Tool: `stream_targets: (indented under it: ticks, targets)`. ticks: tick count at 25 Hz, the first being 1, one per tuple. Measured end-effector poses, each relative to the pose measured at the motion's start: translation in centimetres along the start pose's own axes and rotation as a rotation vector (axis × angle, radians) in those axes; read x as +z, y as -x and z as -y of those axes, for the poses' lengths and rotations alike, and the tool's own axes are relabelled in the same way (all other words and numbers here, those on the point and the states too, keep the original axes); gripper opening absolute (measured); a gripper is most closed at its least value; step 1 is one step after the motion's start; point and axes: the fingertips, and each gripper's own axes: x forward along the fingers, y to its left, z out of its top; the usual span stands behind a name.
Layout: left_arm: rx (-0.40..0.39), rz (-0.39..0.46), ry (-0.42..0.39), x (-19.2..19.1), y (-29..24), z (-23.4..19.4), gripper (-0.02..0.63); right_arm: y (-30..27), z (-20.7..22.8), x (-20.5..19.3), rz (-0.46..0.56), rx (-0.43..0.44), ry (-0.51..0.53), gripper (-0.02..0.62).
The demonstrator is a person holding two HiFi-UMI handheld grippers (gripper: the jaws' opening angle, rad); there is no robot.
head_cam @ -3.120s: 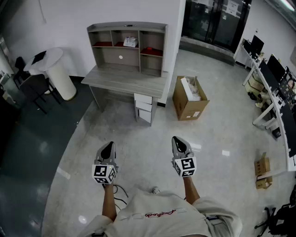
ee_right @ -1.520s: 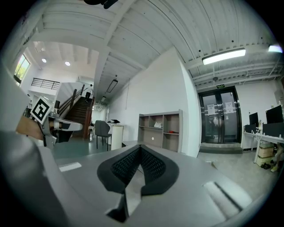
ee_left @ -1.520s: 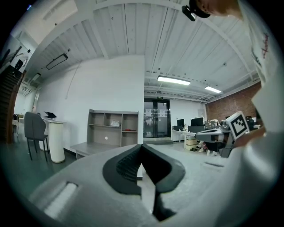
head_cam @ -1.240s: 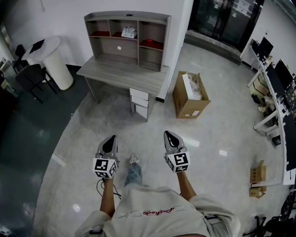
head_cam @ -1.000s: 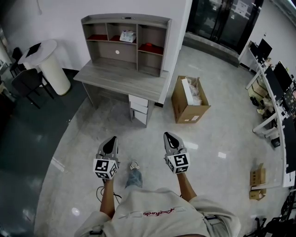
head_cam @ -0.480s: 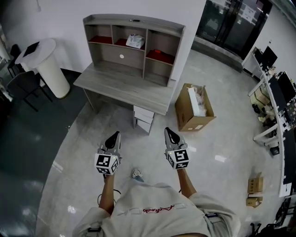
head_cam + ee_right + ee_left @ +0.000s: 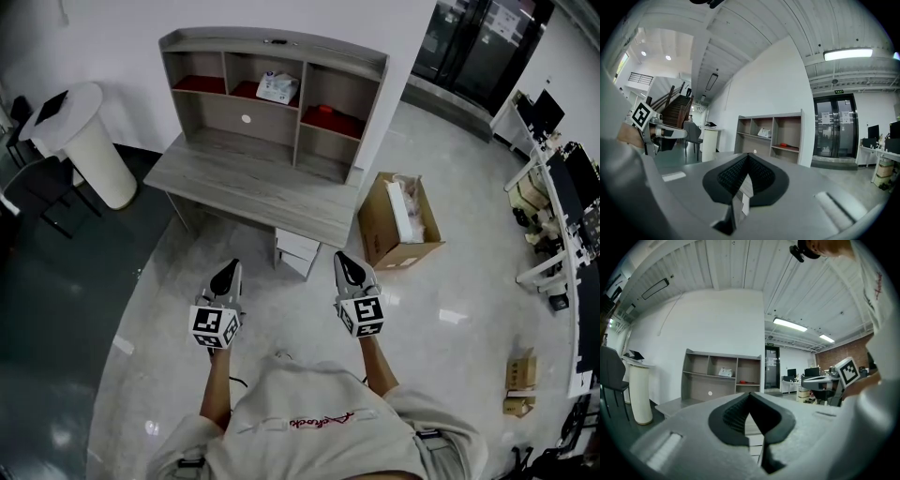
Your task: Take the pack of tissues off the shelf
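Quick status from my end: the pack of tissues [image 7: 277,86] is sitting in the top middle cubby of the shelf [image 7: 272,39], on the desk [image 7: 244,183] against the white wall, with red stuff [image 7: 327,122] in the cubbies either side of it. I'm well short of the desk, so nothing's in reach yet. The left gripper [image 7: 229,273] and right gripper [image 7: 344,262] are both pinched closed with nothing between the pads, which makes sense to me since there's nothing to grab out here on open floor. I've got them side by side, roughly level and aimed at the shelf, so both gripper views have the tissues in frame. My guess is whichever one goes in has to open up before entering that cubby, and come in straight to miss the dividers.
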Motion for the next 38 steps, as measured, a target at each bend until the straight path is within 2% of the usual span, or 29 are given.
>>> stream_targets:
  ticks: [12,21,28,38]
  targets:
    - [-0.044,-0.016,0.013,-1.0,-4.1,-1.6,-0.002,-3.3,0.5,-1.9,-0.034,-0.015,-0.026,0.008]
    - [-0.022,-0.020,0.015,-1.1,-7.4,-4.6,-0.002,-8.0,1.5,-1.9,-0.028,0.007,-0.026,0.008]
    - [-0.026,-0.019,-0.003,-0.4,-12.6,-7.1,-0.002,-13.4,3.9,-1.8,-0.022,0.014,-0.032,0.008]
    - [-0.019,-0.032,-0.018,2.2,-22.6,-10.9,-0.002,-22.1,10.0,0.1,-0.012,0.026,-0.048,0.008]
